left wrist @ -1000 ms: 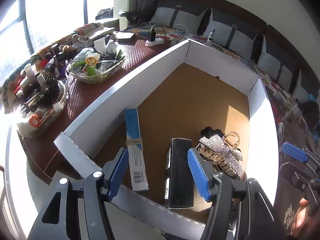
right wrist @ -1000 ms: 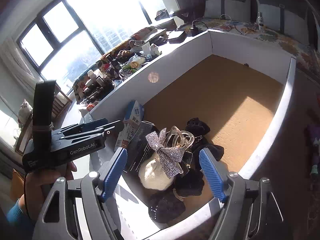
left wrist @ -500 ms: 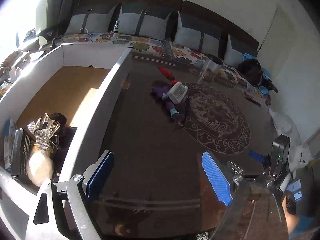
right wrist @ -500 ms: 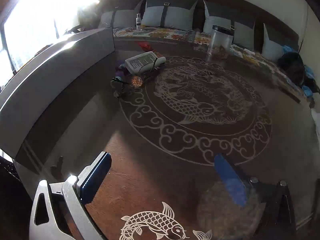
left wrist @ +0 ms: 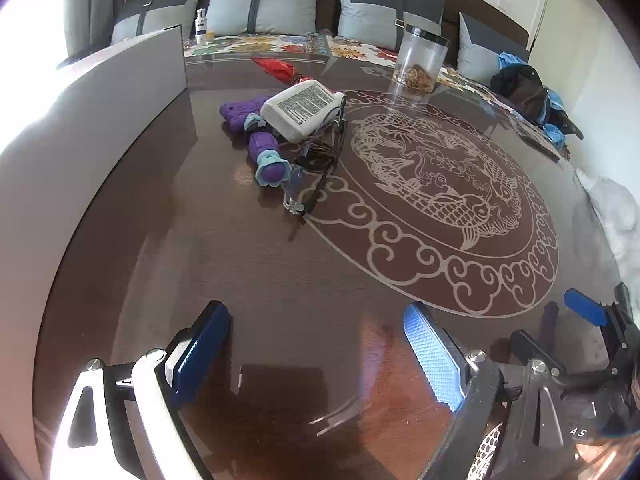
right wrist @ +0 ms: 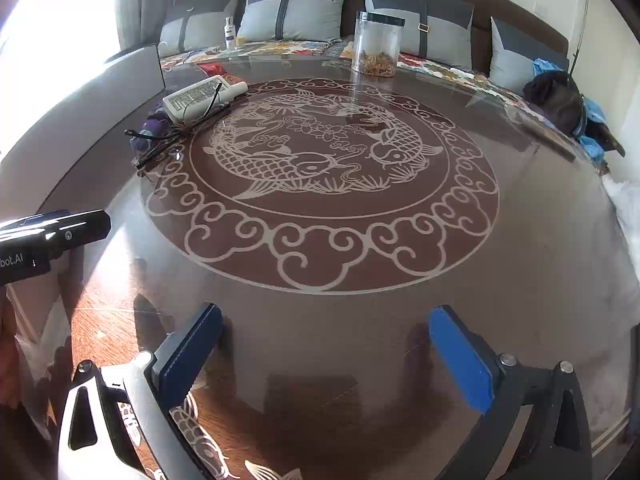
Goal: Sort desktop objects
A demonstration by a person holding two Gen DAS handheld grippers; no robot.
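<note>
A small pile lies on the glass table: a white bottle with a printed label (left wrist: 301,109) (right wrist: 199,95), a purple and teal toy (left wrist: 264,148) (right wrist: 154,126), black-framed glasses (left wrist: 318,172) (right wrist: 176,136) and a red packet (left wrist: 276,66) (right wrist: 214,68). My left gripper (left wrist: 316,346) is open and empty over the near table, well short of the pile. My right gripper (right wrist: 326,344) is open and empty over the near edge, right of the pile. The white box's wall (left wrist: 100,96) (right wrist: 92,88) stands at the left.
A clear jar with a black lid (left wrist: 420,58) (right wrist: 378,44) stands at the table's far side. A sofa with grey cushions (right wrist: 296,12) and a small bottle (left wrist: 201,26) lies behind. Dark and blue clothing (right wrist: 568,100) sits at the right.
Both grippers have swung away from the box with its hair clips and boxes, and now face the table with the pile. Both stay open and empty.
</note>
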